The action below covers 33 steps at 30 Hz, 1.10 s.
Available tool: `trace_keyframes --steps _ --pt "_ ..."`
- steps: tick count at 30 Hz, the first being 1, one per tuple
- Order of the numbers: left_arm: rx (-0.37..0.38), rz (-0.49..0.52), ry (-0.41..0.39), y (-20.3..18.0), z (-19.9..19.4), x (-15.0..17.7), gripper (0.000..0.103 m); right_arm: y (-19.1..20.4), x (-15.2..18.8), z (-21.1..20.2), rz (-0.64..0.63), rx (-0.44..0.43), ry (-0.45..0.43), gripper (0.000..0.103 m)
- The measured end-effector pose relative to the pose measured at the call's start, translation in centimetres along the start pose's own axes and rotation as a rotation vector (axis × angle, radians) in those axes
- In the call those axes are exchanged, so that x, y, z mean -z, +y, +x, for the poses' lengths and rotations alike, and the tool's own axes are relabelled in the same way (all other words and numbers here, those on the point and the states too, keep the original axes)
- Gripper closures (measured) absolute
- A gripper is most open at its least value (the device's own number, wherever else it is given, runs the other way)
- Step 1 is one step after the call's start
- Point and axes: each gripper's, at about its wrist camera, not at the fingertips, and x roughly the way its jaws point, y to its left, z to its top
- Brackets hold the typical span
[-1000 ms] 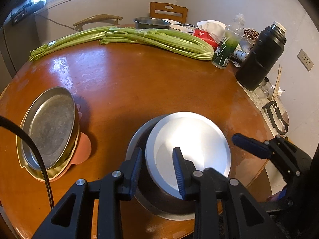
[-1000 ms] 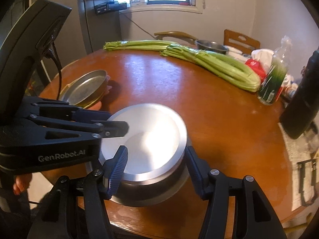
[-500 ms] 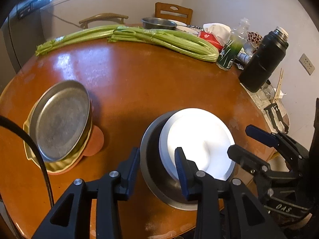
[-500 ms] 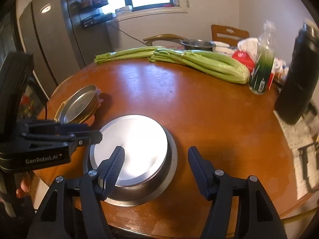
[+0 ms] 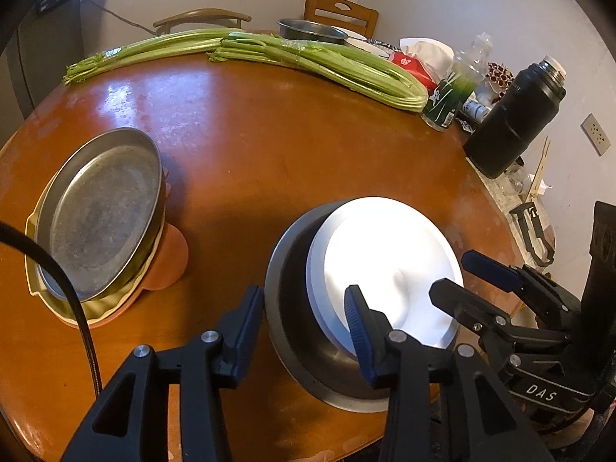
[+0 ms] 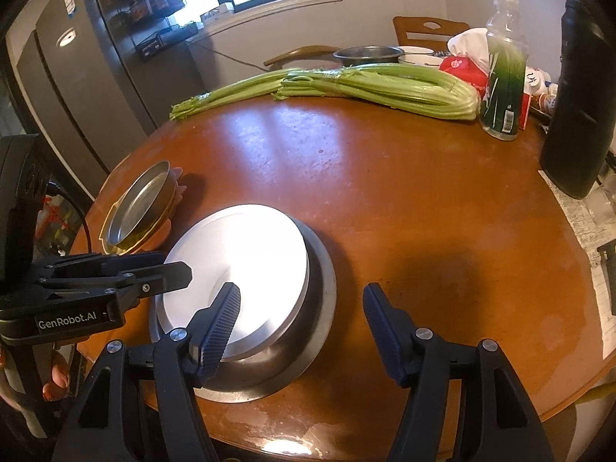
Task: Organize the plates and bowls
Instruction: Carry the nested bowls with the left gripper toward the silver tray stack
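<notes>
A shiny steel dish [image 5: 385, 258] [image 6: 238, 261] lies on a larger steel bowl [image 5: 292, 308] [image 6: 319, 308] near the table's front edge. My left gripper [image 5: 304, 327] [image 6: 169, 265] is opening; its fingers straddle the bowl's near rim without pressing on it. My right gripper [image 6: 302, 325] [image 5: 467, 281] stands open at the stack's right side. One of its fingers hovers over the dish and the other is over bare table. A steel pan [image 5: 104, 211] [image 6: 138, 200] sits on top of a yellow plate and an orange plate at the left.
Celery bunches [image 5: 308, 61] lie across the far side of the round wooden table [image 5: 269, 146]. A steel bowl [image 5: 308, 30], a green bottle [image 5: 450, 92] and a black flask [image 5: 508, 123] stand at the back right. Chairs and a fridge [image 6: 77, 88] surround the table.
My left gripper's jaws have let go of the shiny dish's edge and spread apart. The dish now rests on the bowl. My right gripper widened and shifted to the right.
</notes>
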Motion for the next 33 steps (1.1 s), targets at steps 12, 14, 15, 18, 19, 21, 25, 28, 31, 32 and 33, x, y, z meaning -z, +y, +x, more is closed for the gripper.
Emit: trace_keyframes --steps 12,14,15,18,19,21,25,28,31,32,33 --pt "0.014 -0.013 0.021 0.0 1.4 -0.3 0.055 -0.3 0.4 1.5 0.034 -0.02 0.043 0.035" --pt "0.016 -0.013 0.024 0.0 1.6 -0.3 0.054 -0.2 0.4 1.8 0.033 -0.028 0.05 0.035" --pt "0.017 -0.013 0.027 0.0 1.8 -0.3 0.054 -0.3 0.3 2.0 0.035 -0.034 0.055 0.035" --pt "0.01 -0.01 0.036 -0.2 2.3 -0.3 0.053 -0.2 0.4 2.3 0.037 -0.049 0.063 0.035" --pt "0.005 -0.009 0.039 -0.3 2.4 -0.2 0.053 -0.1 0.5 2.3 0.036 -0.052 0.064 0.035" --pt "-0.005 -0.007 0.044 -0.4 2.6 -0.1 0.054 0.1 0.6 2.4 0.025 -0.057 0.063 0.035" --pt "-0.008 -0.015 0.065 -0.5 3.4 0.2 0.055 0.5 0.7 2.4 0.0 -0.053 0.053 0.045" --pt "-0.019 -0.005 0.064 -0.8 3.3 0.2 0.055 0.3 0.7 2.4 0.007 -0.056 0.052 0.045" --pt "-0.026 -0.001 0.053 -0.9 2.9 0.0 0.055 0.4 0.5 2.1 0.003 -0.051 0.04 0.046" --pt "-0.026 -0.002 0.049 -0.9 2.7 -0.1 0.055 0.5 0.3 2.0 0.003 -0.052 0.036 0.046" --pt "-0.026 -0.001 0.043 -0.9 2.5 -0.2 0.055 0.5 0.1 1.8 0.003 -0.053 0.032 0.046"
